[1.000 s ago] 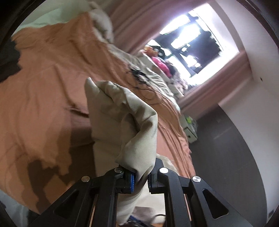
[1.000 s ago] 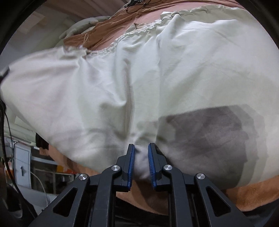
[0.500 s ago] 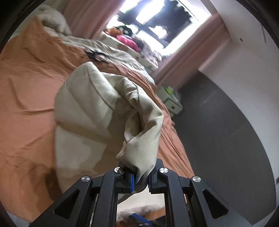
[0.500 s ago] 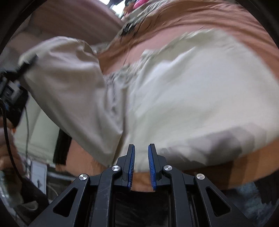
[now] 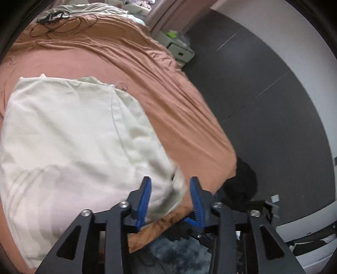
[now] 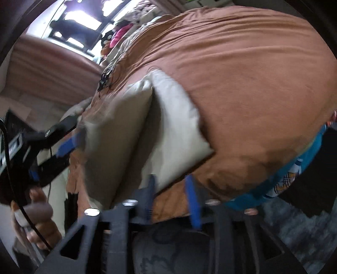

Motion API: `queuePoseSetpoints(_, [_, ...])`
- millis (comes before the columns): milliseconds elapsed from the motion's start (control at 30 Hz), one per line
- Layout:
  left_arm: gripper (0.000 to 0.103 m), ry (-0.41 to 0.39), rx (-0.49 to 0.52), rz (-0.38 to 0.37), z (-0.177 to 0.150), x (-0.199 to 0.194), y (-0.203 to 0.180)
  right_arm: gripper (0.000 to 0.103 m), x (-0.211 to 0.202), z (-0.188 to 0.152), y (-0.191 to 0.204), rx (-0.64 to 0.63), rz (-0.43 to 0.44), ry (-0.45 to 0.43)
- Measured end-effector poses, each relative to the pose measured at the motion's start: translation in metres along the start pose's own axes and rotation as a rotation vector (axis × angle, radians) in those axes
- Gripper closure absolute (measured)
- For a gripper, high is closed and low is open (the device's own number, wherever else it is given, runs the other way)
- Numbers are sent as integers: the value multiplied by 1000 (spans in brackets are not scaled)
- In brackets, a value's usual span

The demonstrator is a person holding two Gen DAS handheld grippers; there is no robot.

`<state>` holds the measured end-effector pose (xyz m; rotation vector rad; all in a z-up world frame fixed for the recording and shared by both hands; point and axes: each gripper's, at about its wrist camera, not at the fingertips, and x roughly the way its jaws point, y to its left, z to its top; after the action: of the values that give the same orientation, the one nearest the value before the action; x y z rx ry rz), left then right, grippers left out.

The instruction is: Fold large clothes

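A cream garment [image 5: 69, 147] lies folded flat on the orange-brown bedsheet [image 5: 168, 88], near the bed's edge. My left gripper [image 5: 170, 198] hovers at the garment's near right corner. Its jaws are opening, and the cloth corner sits loosely between the blue pads [image 5: 145, 200] without being pressed. In the blurred right wrist view the garment [image 6: 174, 130] shows as two folded layers. My right gripper [image 6: 171, 196] is at its near edge, jaws opening, with the hem just between the pads and not gripped. The left gripper [image 6: 63, 143] and the hand [image 6: 35, 221] holding it appear at the left.
Black cables [image 5: 54, 19] lie on the far part of the bed. White boxes [image 5: 179, 48] stand on the floor by a dark wall. A black heap [image 5: 242, 185] sits at the bed corner, a blue patterned cloth [image 6: 294, 168] hangs at the bed's edge, and a grey rug [image 5: 179, 253] lies below.
Both grippers carried the hanging cream garment across and down onto the bed. Their jaws, shut on the cloth before, now stand apart and the garment lies flat.
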<state>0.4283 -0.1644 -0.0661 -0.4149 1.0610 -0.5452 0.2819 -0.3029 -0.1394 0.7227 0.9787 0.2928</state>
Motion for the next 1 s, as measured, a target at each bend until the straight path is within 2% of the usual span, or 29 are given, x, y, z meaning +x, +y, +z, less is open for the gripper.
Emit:
queuePoseSetpoints(67, [38, -34, -23, 15, 0, -13, 11, 54, -1, 5, 3, -7, 19, -12])
queuePoseSetpoints(133, [35, -80, -49, 28, -3, -31, 20, 54, -2, 11, 2, -12, 41, -14])
queuePoseSetpoints(233, [35, -113, -93, 58, -7, -54, 36, 53, 3, 18, 5, -35, 57, -3])
queuePoseSetpoints(300, [35, -135, -115, 76, -8, -63, 41, 44, 14, 22, 8, -40, 63, 15])
queuePoseSetpoints(467, [35, -182, -195, 152, -23, -103, 83, 31, 38, 29, 18, -36, 100, 53])
queuePoseSetpoints(600, [35, -209, -264, 200, -42, -129, 116, 31, 60, 33, 19, -22, 76, 67])
queuePoseSetpoints(633, [35, -212, -276, 214, -47, -134, 123, 33, 63, 36, 21, -29, 60, 57])
queuePoseSetpoints(667, [35, -213, -285, 223, -50, -135, 129, 45, 64, 37, 23, -39, 45, 45])
queuePoseSetpoints(700, [35, -214, -298, 235, -54, -139, 136, 66, 64, 39, 24, -50, 40, 35])
queuePoseSetpoints(767, [35, -216, -327, 257, -63, -147, 147, 80, 61, 42, 25, -68, 52, 23])
queuePoseSetpoints(833, [35, -233, -358, 258, -74, -155, 157, 86, 53, 42, 24, -73, 51, 3])
queuePoseSetpoints(1000, [35, -235, -389, 249, -91, -161, 168, 88, 38, 36, 5, -29, 32, -19])
